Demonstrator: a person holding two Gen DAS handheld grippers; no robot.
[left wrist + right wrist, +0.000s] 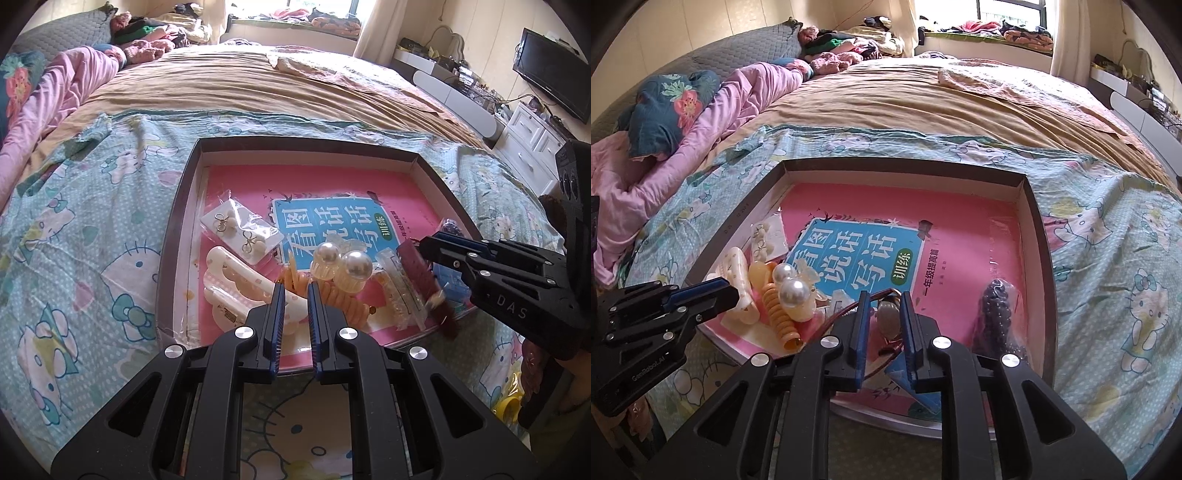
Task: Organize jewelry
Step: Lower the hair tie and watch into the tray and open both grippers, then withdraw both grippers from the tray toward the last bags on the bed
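2 glossy round pearls (341,266) top a ribbed orange coil (343,301); left jaws pressed together, right jaws slightly spread.

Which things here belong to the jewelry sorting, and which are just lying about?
Job:
- tray
- earring card
- white claw clip
- pearl hair tie
- orange coil tie
- clear clip
- dark bead string
- dark red piece by the right hand-held gripper

Lying about:
- pink book under it all
- pink blanket
- clothes pile
- TV
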